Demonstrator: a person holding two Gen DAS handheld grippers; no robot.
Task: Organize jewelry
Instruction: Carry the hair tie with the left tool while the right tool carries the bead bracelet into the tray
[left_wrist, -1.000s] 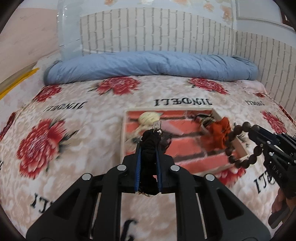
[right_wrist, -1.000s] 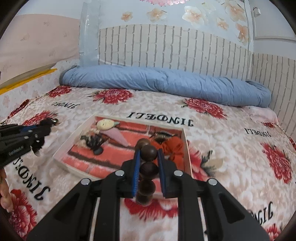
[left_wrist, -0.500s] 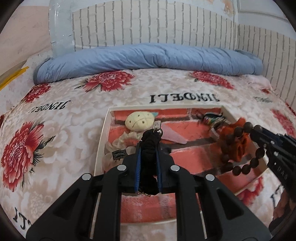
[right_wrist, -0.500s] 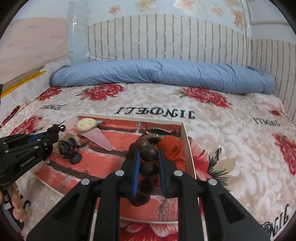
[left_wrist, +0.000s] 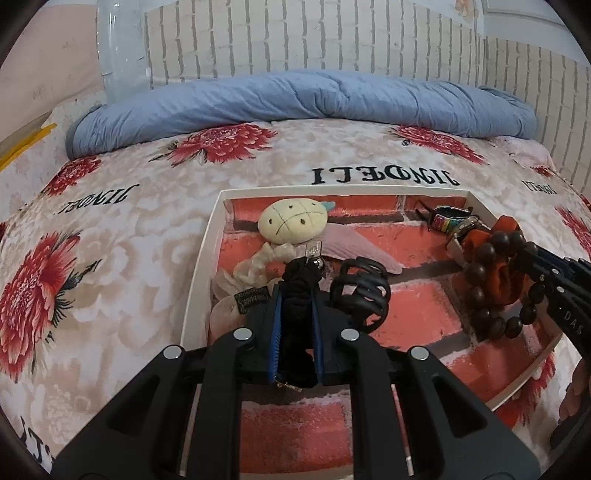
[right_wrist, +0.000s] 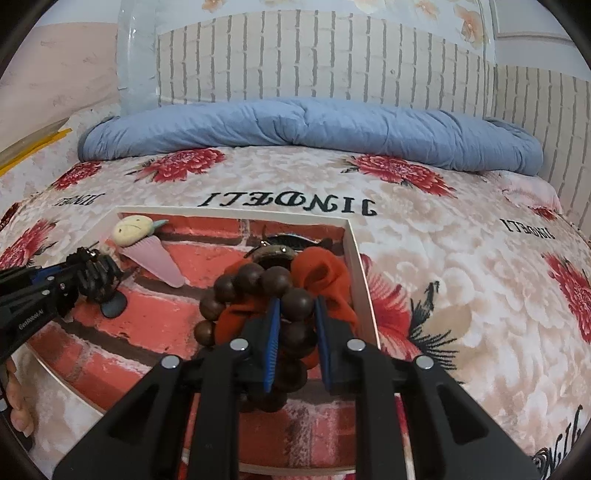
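**Over the tray: both grippers loaded above the brick-print liner**

Beneath the left gripper (left_wrist: 295, 291) the near part of the shallow white tray (left_wrist: 202, 266) is hidden by the gripper's black frame, and the lower end of the black fabric hair tie (left_wrist: 299, 295) it carries is lost between the blue pads. What the small metal piece at the tie's far tip is cannot be told. The jaws are clamped tight on this tie, which stands up along the fingers above the tray's left half.

The right gripper (right_wrist: 295, 314) pinches a brown wooden bead bracelet (right_wrist: 251, 280); one bead sits between the pads, and the loop hangs to the left and below, its lowest beads hidden by the frame. The bracelet hangs over the right half of the tray, just in front of an orange fabric scrunchie (right_wrist: 321, 273).

In the tray lie a cream plush hair clip (left_wrist: 291, 221) with a pink tail at far left, a black claw clip (left_wrist: 364, 291) just right of the left gripper's tip, a cream braided piece with a dark label (left_wrist: 255, 266) to its left, and dark and multicoloured bands (left_wrist: 450, 219) in the far right corner, partly covered by the scrunchie. The tray rests on a floral bedspread (left_wrist: 110, 258); a rolled blue quilt (left_wrist: 295, 96) lies far behind. Fingertips (right_wrist: 18, 406) show at the left edge of the right view.
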